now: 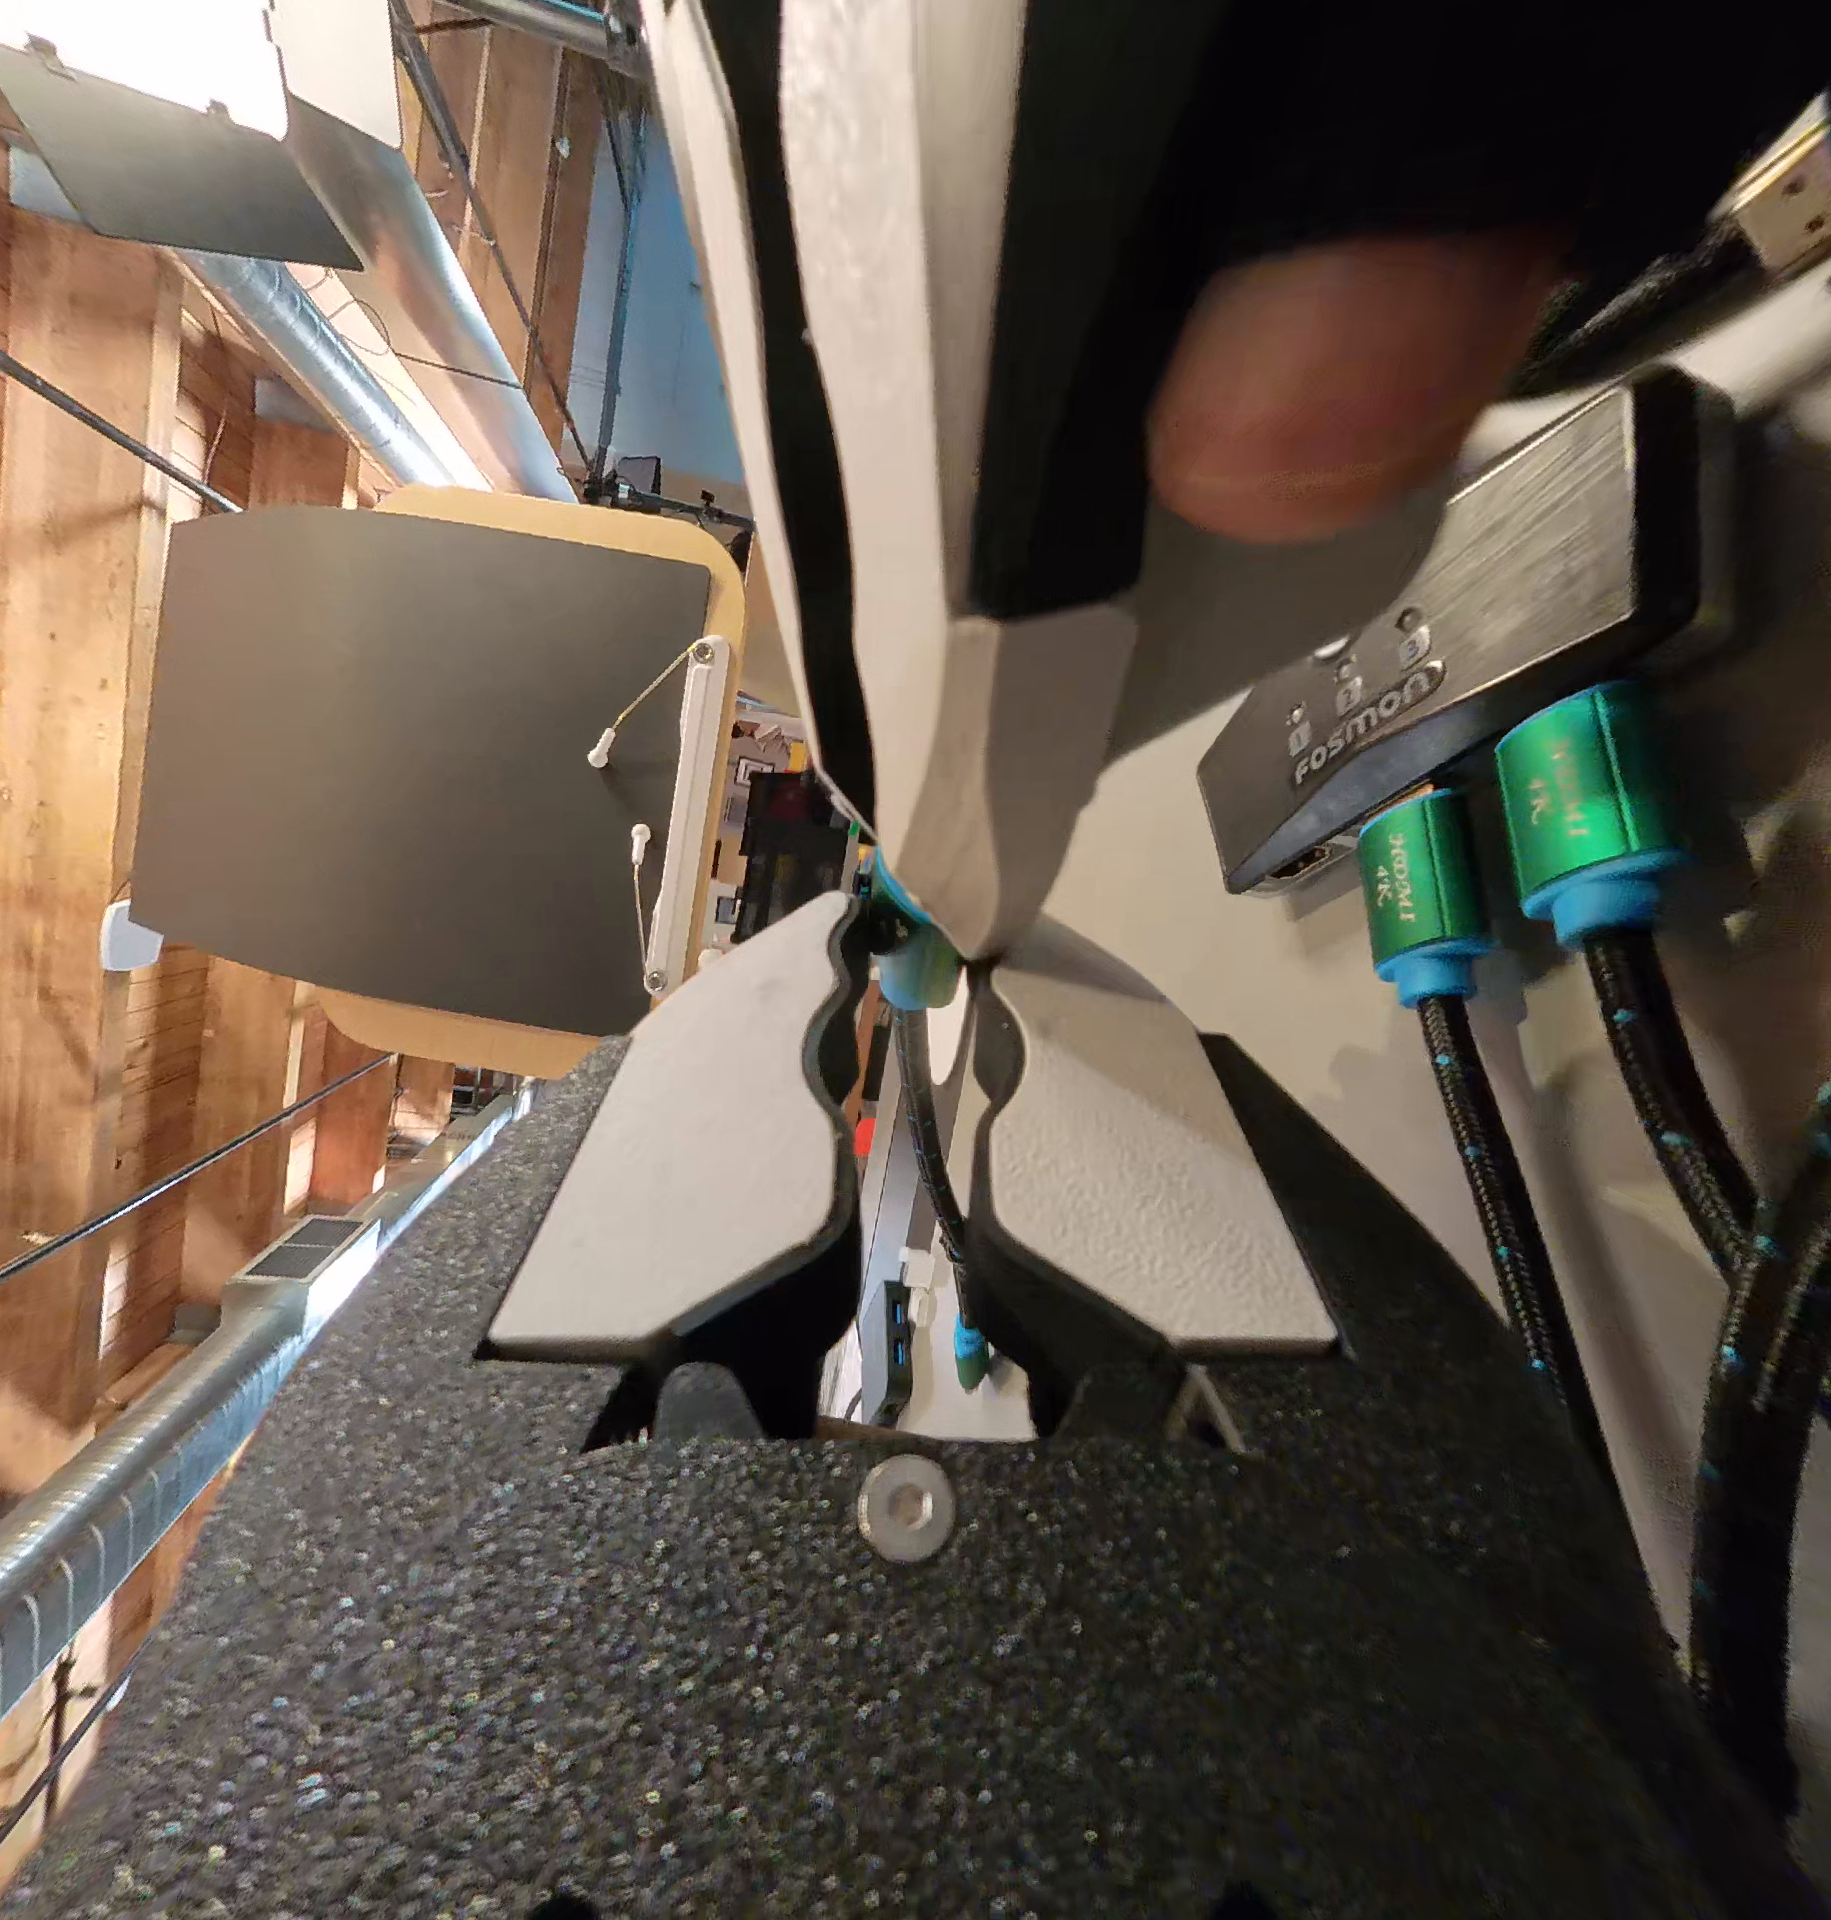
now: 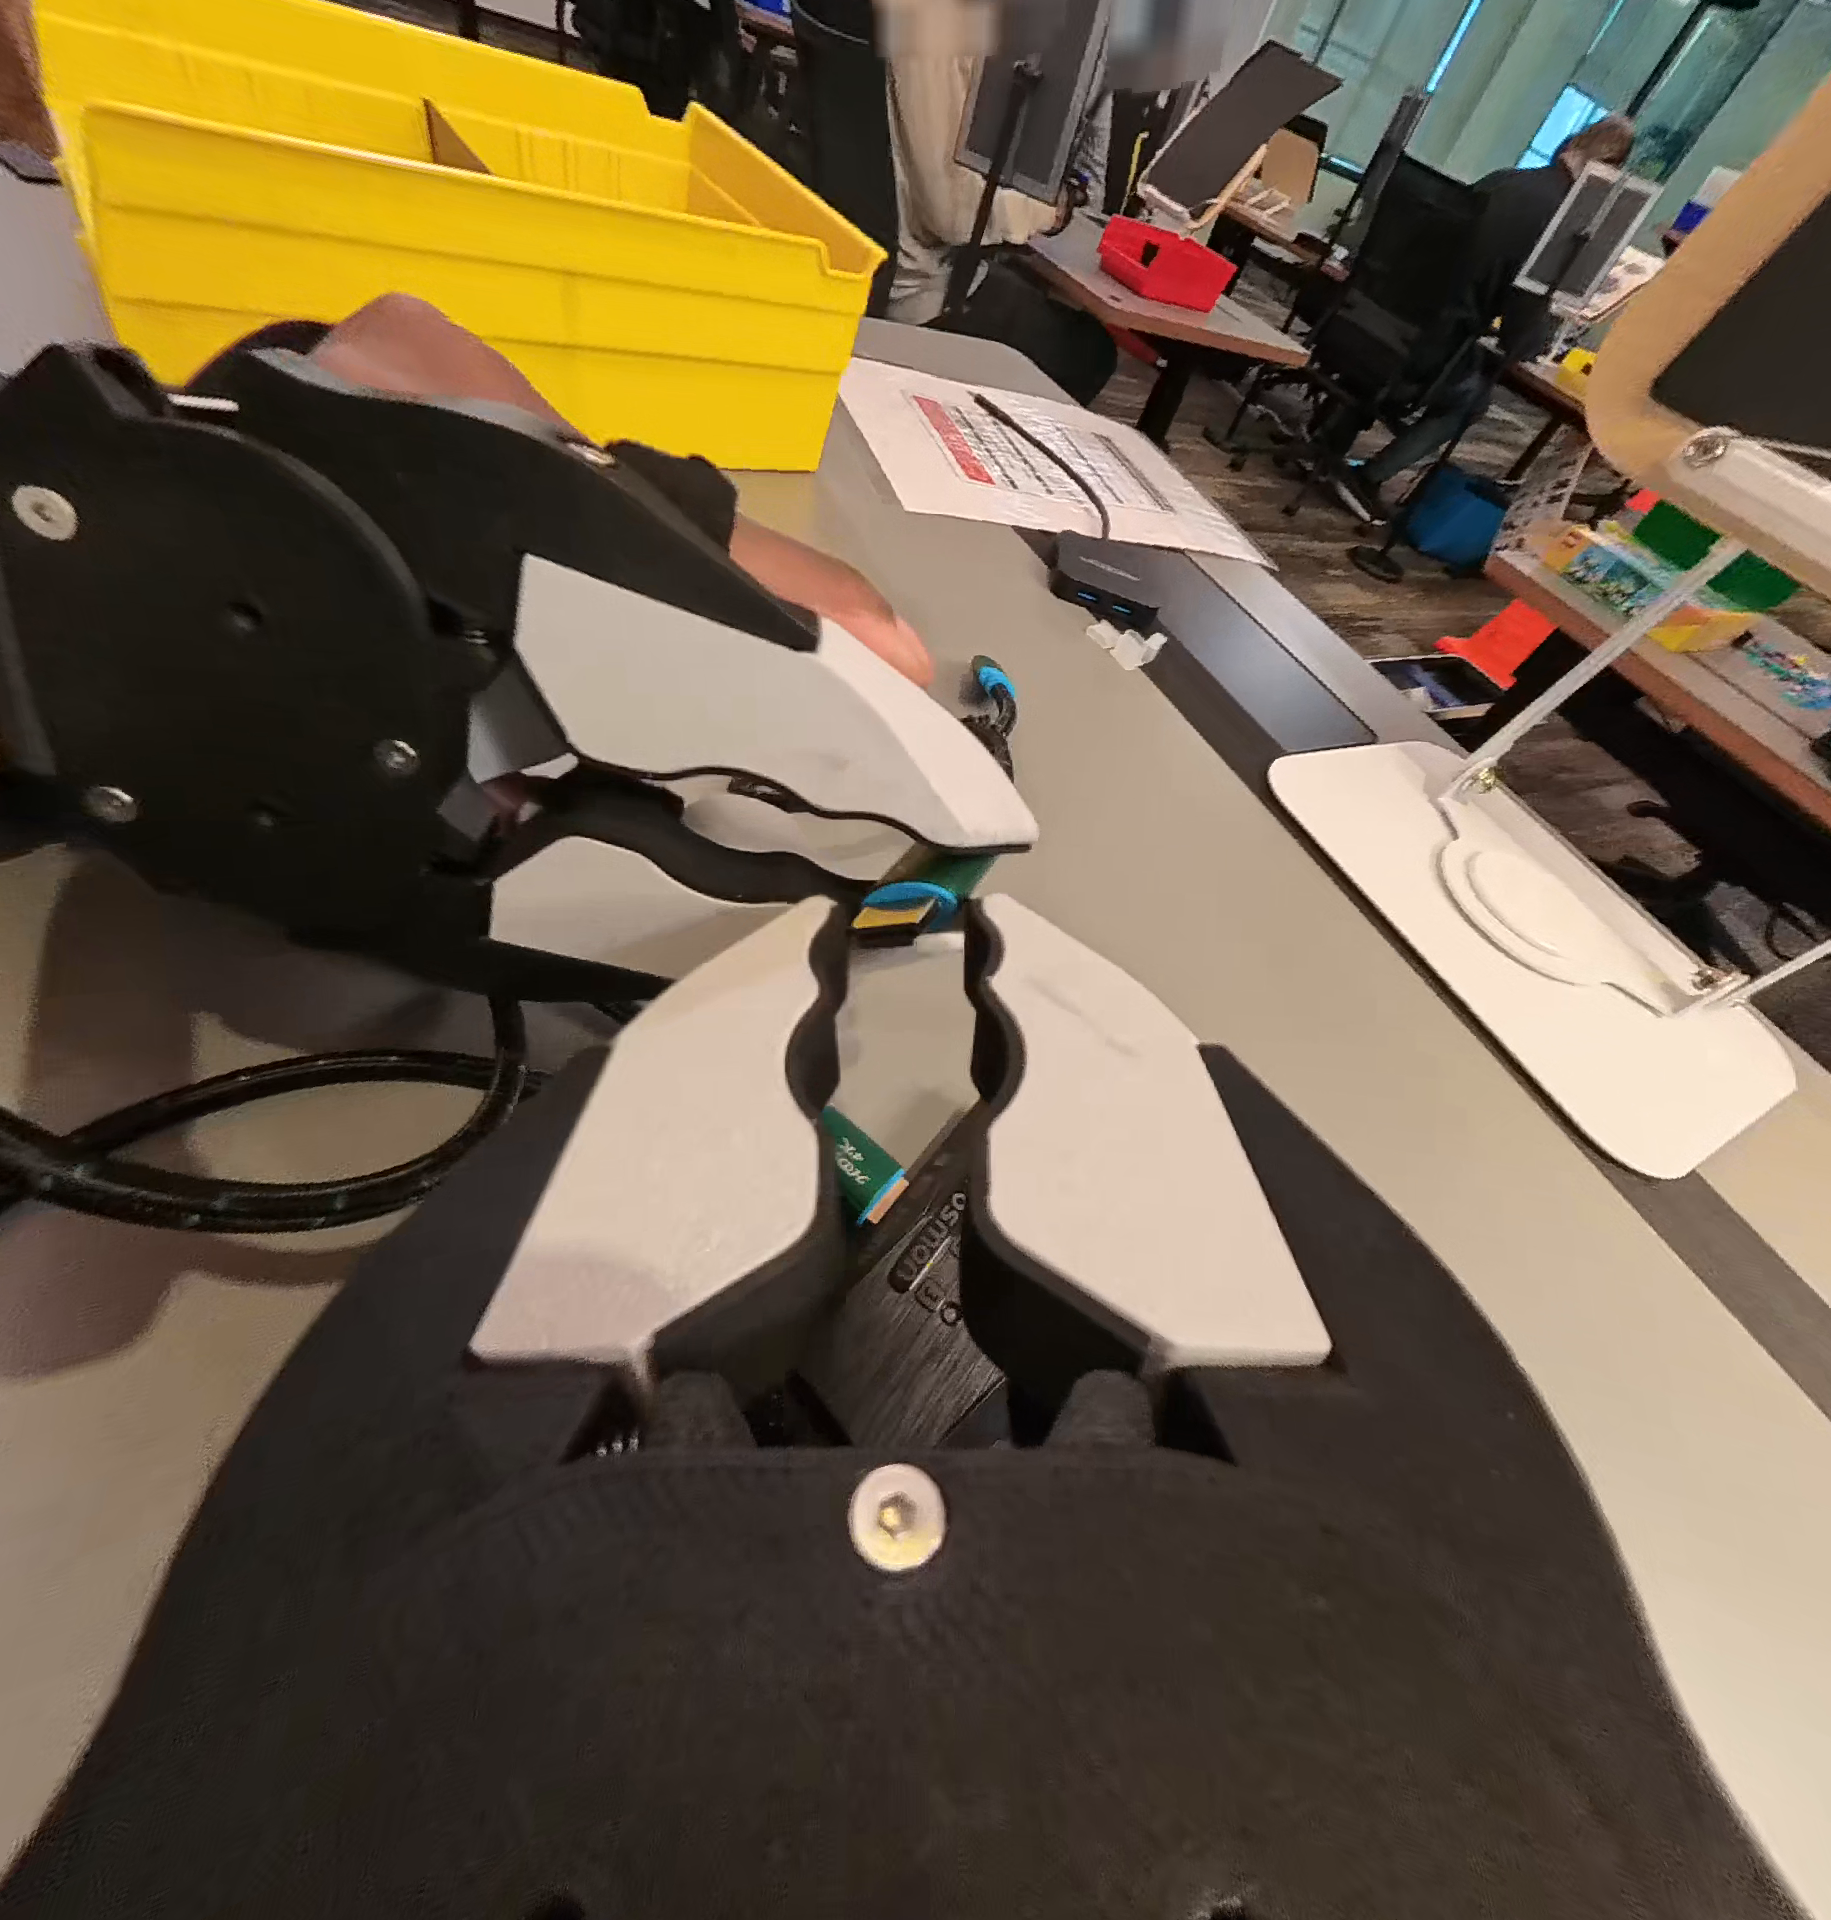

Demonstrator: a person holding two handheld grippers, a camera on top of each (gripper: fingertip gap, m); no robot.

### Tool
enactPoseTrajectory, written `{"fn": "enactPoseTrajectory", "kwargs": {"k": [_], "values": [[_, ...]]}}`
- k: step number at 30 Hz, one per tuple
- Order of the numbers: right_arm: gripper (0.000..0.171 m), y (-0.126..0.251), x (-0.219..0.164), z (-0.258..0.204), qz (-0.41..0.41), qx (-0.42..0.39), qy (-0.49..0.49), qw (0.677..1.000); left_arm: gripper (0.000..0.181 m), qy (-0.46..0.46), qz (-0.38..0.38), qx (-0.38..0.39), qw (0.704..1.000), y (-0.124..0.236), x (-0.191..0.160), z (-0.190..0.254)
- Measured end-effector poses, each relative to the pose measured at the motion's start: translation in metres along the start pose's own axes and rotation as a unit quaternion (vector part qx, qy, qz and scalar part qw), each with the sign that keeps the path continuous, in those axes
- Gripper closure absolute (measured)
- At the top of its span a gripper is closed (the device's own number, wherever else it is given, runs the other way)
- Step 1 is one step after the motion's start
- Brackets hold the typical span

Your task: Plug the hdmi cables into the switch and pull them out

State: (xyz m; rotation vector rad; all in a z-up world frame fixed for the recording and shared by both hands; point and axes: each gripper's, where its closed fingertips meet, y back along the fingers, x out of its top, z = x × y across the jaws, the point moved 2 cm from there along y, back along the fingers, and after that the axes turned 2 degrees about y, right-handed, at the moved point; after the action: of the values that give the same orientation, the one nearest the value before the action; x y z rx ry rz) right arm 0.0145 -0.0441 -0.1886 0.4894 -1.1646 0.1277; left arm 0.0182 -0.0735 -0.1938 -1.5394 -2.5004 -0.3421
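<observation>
The black switch (image 1: 1451, 665) lies flat on the grey counter (image 2: 1254, 935), and everything here sits around it. Two green HDMI plugs (image 1: 1576, 810) are seated side by side in its near edge, their black braided cables (image 1: 1493, 1164) trailing away from it; the port beside them is empty. A third green plug (image 2: 916, 902) hangs off the switch, pinched in the closed left gripper (image 1: 916, 951), its gold tip pointing toward the right gripper (image 2: 906, 920), whose jaws stand apart around it without clearly clamping. Seen from the right wrist, the switch (image 2: 911, 1340) lies under and between that gripper's fingers, with a plugged connector (image 2: 857, 1164) at its edge. Beyond the switch, a yellow bin (image 2: 475, 260) stands at the far left of the counter and a white lamp base (image 2: 1513, 935) to the right.
</observation>
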Motion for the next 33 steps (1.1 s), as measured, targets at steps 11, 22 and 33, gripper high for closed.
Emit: {"fn": "enactPoseTrajectory", "kwargs": {"k": [11, 22, 33], "values": [[0.152, 0.004, -0.004, 0.004, 0.004, 0.024, -0.007, 1.0, 0.143, 0.053, 0.077, -0.057, 0.994, 0.013, 0.003, -0.003], [0.165, 0.029, 0.004, 0.018, 0.071, 0.13, -0.108, 0.983, 0.13, 0.199, 0.094, -0.22, 0.95, 0.045, -0.016, -0.03], [0.165, 0.017, -0.014, 0.02, 0.034, 0.163, -0.212, 0.963, 0.137, 0.213, 0.04, -0.247, 0.944, 0.02, -0.027, -0.016]]}}
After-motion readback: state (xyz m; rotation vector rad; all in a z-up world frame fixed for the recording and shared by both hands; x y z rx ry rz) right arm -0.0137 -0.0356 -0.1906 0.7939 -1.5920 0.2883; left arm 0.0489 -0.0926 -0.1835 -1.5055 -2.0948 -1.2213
